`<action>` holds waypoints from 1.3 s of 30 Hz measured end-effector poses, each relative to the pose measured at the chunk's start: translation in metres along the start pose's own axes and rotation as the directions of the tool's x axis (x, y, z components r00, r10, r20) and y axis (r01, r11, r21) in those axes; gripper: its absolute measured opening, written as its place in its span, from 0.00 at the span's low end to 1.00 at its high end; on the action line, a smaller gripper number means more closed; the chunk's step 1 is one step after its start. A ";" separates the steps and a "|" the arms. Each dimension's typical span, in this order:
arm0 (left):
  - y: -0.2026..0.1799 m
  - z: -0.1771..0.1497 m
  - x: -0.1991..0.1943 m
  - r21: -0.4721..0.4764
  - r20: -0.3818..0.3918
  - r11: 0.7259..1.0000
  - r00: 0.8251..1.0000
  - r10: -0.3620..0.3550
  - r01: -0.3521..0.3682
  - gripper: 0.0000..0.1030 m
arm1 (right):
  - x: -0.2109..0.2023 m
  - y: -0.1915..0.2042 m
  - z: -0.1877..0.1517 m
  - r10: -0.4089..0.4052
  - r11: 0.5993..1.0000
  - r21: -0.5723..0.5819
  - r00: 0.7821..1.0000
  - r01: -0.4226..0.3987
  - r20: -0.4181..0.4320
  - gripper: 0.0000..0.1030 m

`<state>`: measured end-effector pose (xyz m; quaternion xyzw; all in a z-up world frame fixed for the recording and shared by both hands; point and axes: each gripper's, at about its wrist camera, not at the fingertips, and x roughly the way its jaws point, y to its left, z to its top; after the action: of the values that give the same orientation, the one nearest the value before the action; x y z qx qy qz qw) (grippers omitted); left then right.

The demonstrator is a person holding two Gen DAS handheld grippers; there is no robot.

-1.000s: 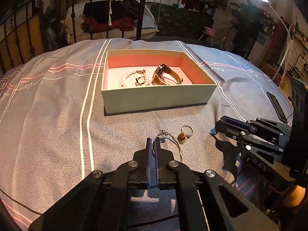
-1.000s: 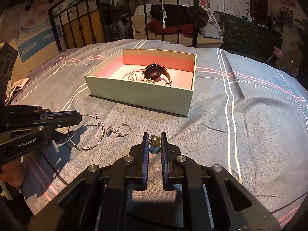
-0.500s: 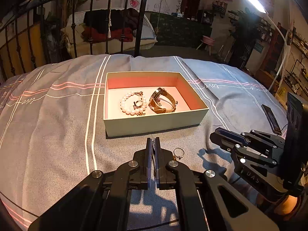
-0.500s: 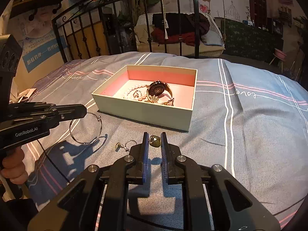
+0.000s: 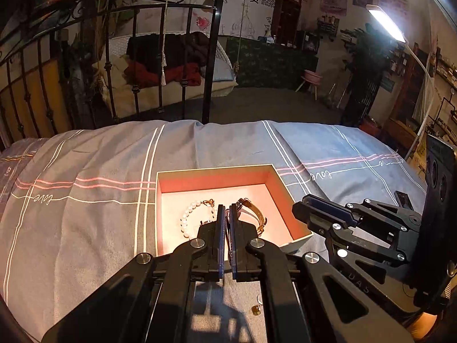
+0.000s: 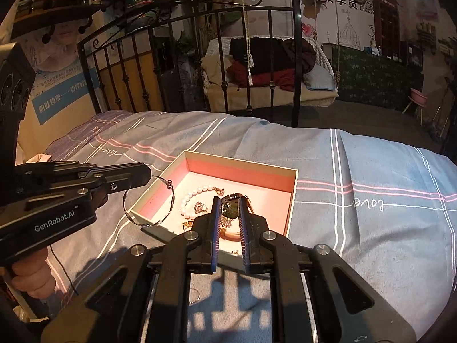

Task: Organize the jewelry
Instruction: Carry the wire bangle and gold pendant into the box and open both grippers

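Observation:
A pale green box (image 5: 214, 168) (image 6: 242, 160) with a pink lining lies on the bed. In it are a pearl bracelet (image 5: 185, 217) (image 6: 194, 194) and a brown-strapped watch (image 5: 257, 214). My left gripper (image 5: 225, 208) (image 6: 147, 173) is shut on a thin silver bangle (image 6: 172, 198), which hangs over the box's near left corner. My right gripper (image 6: 230, 200) (image 5: 298, 204) is shut on a dark green stone pendant (image 6: 229, 209) above the box, and it hides most of the watch in its own view. A small ring (image 5: 258, 300) (image 6: 194, 294) lies on the sheet below the grippers.
The grey-blue striped sheet (image 6: 371, 171) spreads around the box. A black iron bed frame (image 6: 294, 57) stands at the far end. A dark phone (image 5: 402, 200) lies on the bed to the right. A hand (image 6: 31, 274) holds the left gripper's handle.
Both grippers have risen and moved forward from the sheet to above the box, the left carrying the bangle and the right the stone. The ring stays on the sheet.

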<state>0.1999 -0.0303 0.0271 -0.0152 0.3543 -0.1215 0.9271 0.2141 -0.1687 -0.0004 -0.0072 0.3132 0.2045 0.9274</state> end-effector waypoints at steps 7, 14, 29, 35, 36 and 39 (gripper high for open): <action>0.000 0.022 0.029 -0.018 -0.035 0.999 0.999 0.031 -0.032 0.03 | 0.029 -0.011 0.017 -0.022 0.999 0.022 0.999 0.023 -0.031 0.13; 0.001 0.021 0.055 -0.026 -0.090 0.998 0.995 0.049 -0.051 0.03 | 0.052 -0.015 0.012 -0.029 0.999 0.033 0.996 0.032 -0.083 0.13; 0.010 0.008 0.078 -0.035 -0.159 0.997 0.985 0.060 -0.066 0.03 | 0.075 -0.015 -0.004 -0.024 0.999 0.029 0.989 0.029 -0.146 0.13; 0.011 0.004 0.081 -0.036 -0.170 0.997 0.983 0.066 -0.073 0.03 | 0.077 -0.015 -0.008 -0.022 0.999 0.026 0.988 0.026 -0.153 0.13; 0.011 0.003 0.082 -0.037 -0.172 0.997 0.983 0.067 -0.074 0.03 | 0.077 -0.015 -0.008 -0.022 0.999 0.026 0.988 0.026 -0.155 0.13; 0.011 0.002 0.083 -0.039 -0.180 0.996 0.981 0.068 -0.077 0.03 | 0.080 -0.014 -0.010 -0.021 0.999 0.023 0.987 0.025 -0.160 0.13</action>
<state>0.2638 -0.0392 -0.0272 -0.0125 0.4388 -0.0803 0.8949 0.2712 -0.1526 -0.0561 -0.0157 0.3888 0.1885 0.9017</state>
